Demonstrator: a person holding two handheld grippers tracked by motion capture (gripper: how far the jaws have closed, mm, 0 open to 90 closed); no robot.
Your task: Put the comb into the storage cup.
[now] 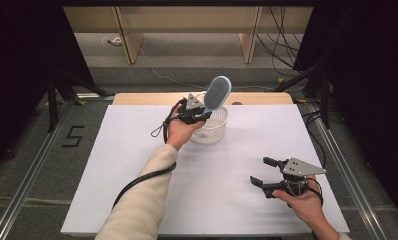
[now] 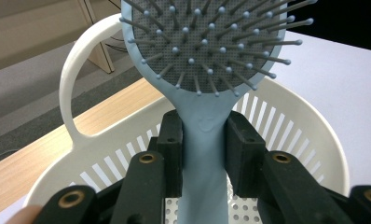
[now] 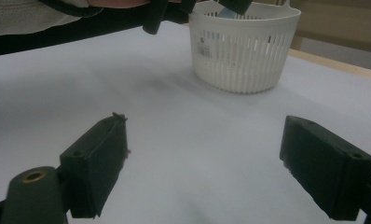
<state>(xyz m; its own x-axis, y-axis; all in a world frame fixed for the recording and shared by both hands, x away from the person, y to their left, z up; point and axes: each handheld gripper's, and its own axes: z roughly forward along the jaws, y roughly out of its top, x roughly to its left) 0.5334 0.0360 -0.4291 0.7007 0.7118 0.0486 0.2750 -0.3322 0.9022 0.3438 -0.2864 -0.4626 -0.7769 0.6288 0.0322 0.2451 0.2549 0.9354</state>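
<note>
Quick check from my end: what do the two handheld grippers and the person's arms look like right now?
Both grippers are black. The left gripper and right gripper each carry a grey three-cornered plate on top. Each has two blocky black jaws with brass-coloured pivot fittings. A thick black cable trails from the left gripper along the forearm. The left arm wears a cream knit sleeve; the right hand has no sleeve in frame.

Even overhead light, bright white table [image 1: 137, 165] — dark edges, soft shadows, gripper views slightly blurred up close
</note>
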